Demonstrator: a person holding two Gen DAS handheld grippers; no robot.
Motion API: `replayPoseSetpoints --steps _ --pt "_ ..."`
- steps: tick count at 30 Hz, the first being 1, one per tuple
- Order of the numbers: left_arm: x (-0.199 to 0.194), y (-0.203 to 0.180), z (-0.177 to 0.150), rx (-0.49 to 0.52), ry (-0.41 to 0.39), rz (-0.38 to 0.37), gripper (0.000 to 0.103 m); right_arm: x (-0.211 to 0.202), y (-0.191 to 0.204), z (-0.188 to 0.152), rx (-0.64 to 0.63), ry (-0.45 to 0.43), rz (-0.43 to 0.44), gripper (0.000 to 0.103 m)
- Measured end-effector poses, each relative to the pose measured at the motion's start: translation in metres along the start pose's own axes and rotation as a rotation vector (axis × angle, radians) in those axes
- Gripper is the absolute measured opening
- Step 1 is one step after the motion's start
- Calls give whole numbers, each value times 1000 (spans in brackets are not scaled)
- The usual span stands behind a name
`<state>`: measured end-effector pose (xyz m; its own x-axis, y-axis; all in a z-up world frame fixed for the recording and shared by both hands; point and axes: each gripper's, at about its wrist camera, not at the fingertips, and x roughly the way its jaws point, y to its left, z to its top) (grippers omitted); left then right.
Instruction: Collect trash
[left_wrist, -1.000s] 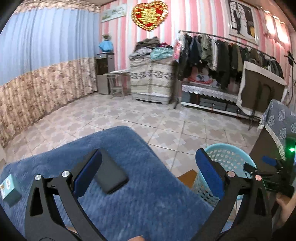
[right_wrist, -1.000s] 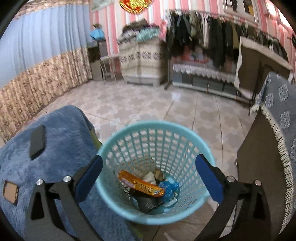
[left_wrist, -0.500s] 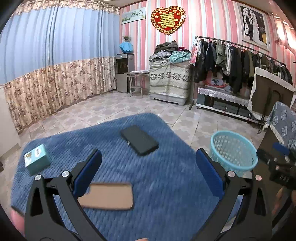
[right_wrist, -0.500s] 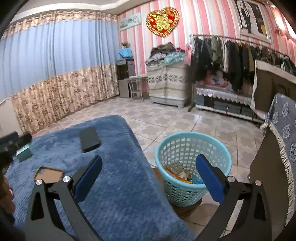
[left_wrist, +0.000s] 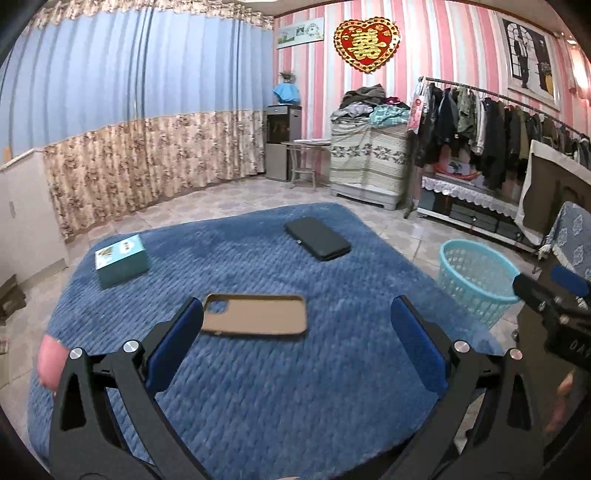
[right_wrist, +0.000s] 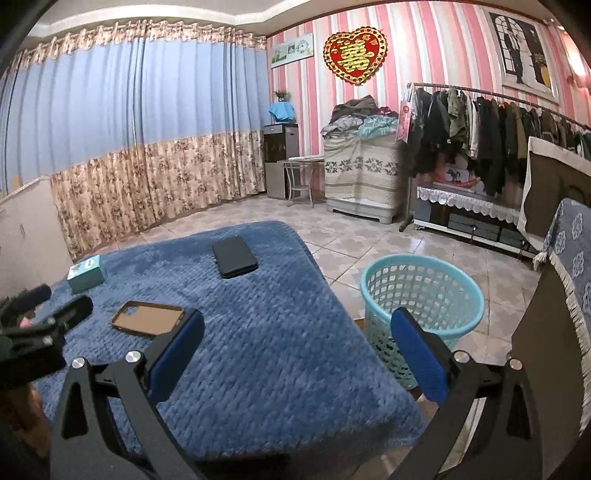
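Turquoise mesh basket (right_wrist: 423, 295) at right centre, beside the tabletop edge, contents hidden | quilted blue tabletop (right_wrist: 258, 332) with tan phone case (left_wrist: 255, 314), black phone (left_wrist: 317, 238), teal box (left_wrist: 120, 260); open tiled floor beyond | left tongs (left_wrist: 295, 350) and right tongs (right_wrist: 295, 350) spread, holding nothing

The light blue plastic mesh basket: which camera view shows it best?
The right wrist view shows the light blue plastic mesh basket best: its whole rim and open mouth are visible beside the blue textured blanket. The left wrist view shows it only farther off, near the right edge.
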<state>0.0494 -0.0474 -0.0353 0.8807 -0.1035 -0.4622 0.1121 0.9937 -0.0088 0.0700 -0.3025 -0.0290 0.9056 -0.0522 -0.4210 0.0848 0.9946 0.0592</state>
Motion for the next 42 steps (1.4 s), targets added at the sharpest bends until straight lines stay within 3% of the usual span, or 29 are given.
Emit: replayPoseSetpoints --steps 9,42 --pt "-10 5 -27 -7 2 12 98 -14 15 -18 -12 -37 18 99" --pt "-26 10 -20 -2 -95 35 98 -5 37 -39 -50 -34 58 99"
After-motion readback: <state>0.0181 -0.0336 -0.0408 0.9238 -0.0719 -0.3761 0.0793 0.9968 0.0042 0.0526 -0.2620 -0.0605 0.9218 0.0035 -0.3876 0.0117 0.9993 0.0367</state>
